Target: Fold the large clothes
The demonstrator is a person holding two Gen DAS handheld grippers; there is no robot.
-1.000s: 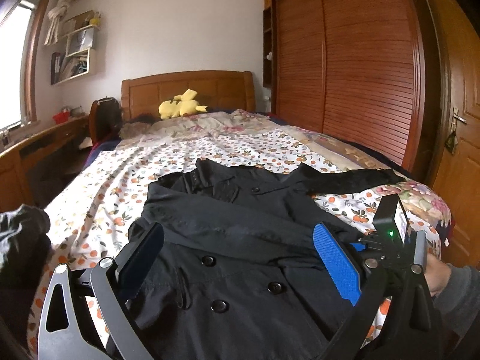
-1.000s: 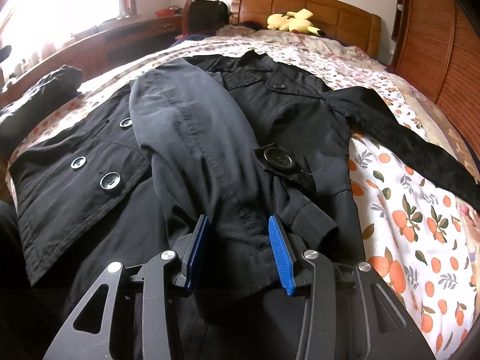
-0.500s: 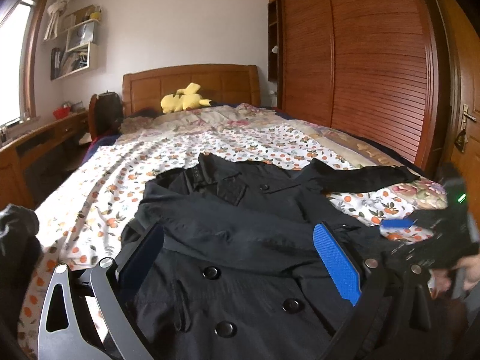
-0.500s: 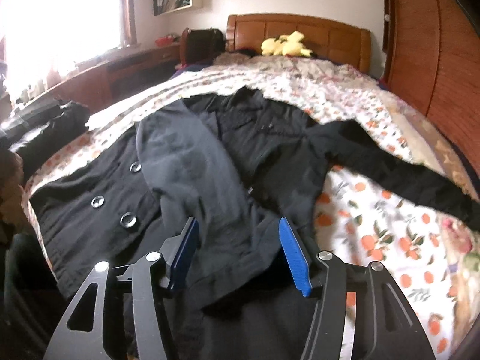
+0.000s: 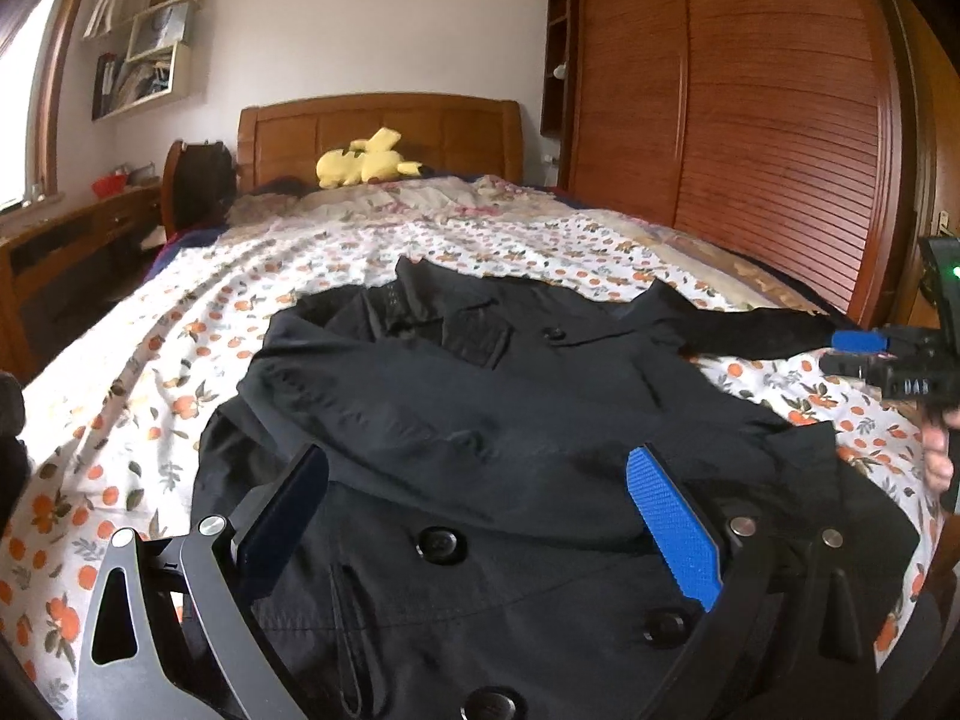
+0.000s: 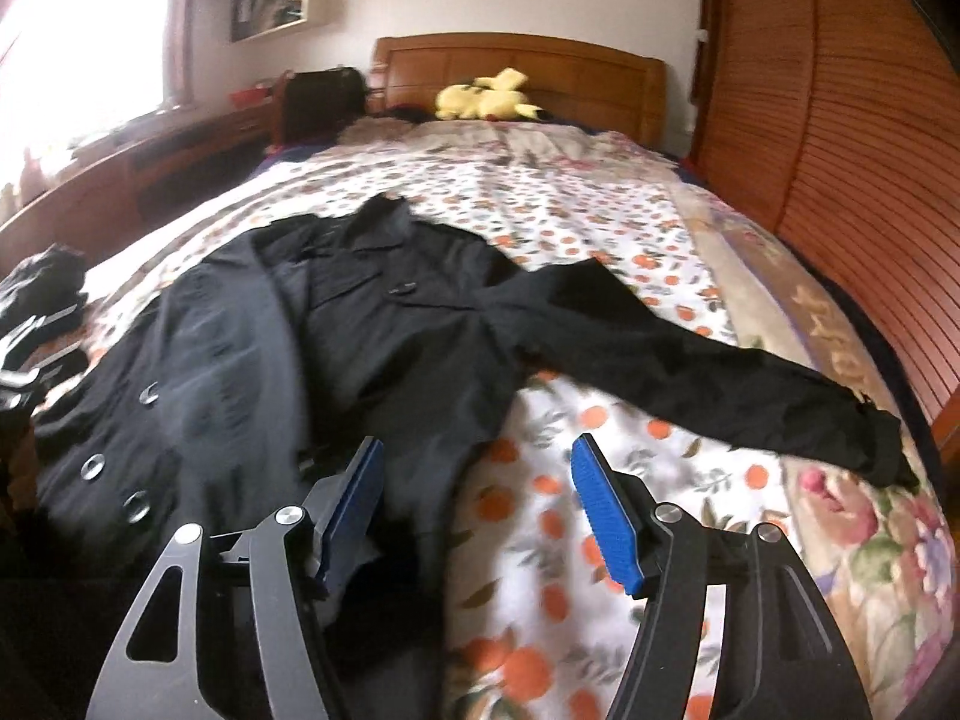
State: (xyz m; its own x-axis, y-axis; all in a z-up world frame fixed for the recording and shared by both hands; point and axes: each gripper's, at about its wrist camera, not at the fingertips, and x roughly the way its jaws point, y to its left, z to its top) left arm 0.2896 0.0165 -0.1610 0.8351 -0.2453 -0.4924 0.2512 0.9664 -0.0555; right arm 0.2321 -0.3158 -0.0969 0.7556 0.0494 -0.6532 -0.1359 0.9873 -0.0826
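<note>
The black coat [image 6: 384, 324] lies face up on the bed [image 6: 600, 204], one sleeve folded across its front. The right tool [image 6: 477, 510] is opening, apparently empty; the left tool [image 5: 480, 516] hovers released. Next comes the outstretched sleeve [image 6: 690, 360].

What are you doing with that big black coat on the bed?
A person is folding a black coat spread on the flowery bedspread. One sleeve is already folded across its front; the other sleeve lies stretched out to the side. The right gripper is opening, with nothing pinched between its blue pads. The left gripper hangs open over the buttoned front, holding nothing.
</note>
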